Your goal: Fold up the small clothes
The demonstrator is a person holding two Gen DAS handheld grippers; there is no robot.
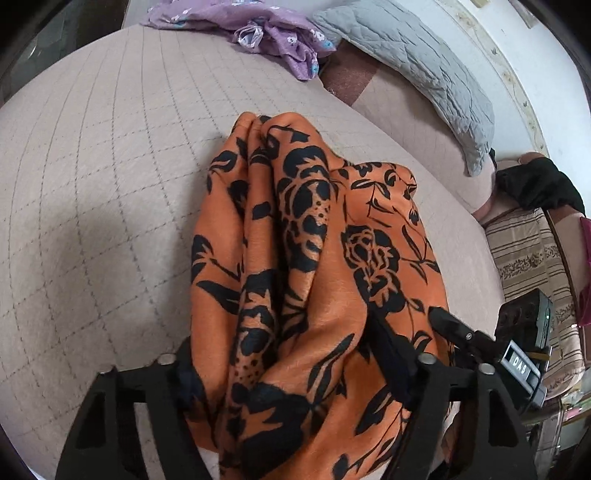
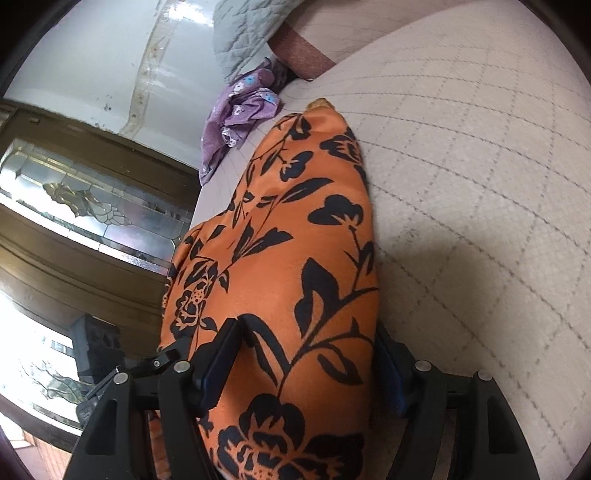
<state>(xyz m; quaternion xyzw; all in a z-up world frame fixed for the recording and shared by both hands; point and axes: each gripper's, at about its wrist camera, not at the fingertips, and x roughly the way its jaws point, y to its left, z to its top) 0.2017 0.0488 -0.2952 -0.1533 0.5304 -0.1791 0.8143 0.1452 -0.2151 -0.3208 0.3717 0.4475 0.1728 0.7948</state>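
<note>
Lettering "DAS" shows on the label [image 1: 520, 362] at 4 o'clock. Left claw [image 1: 295, 369] and right claw [image 2: 306, 365] each grip the orange floral garment [image 1: 295, 258].

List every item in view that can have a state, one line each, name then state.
Orange floral garment: bunched in folds, lifted at the near end, far end resting on the quilted bed cover.
Left gripper: shut on the garment's gathered cloth.
Right gripper: shut on the garment.
Purple floral garment: crumpled, unfolded, at the far edge of the bed.
Grey quilted pillow: lying against the wall.
</note>
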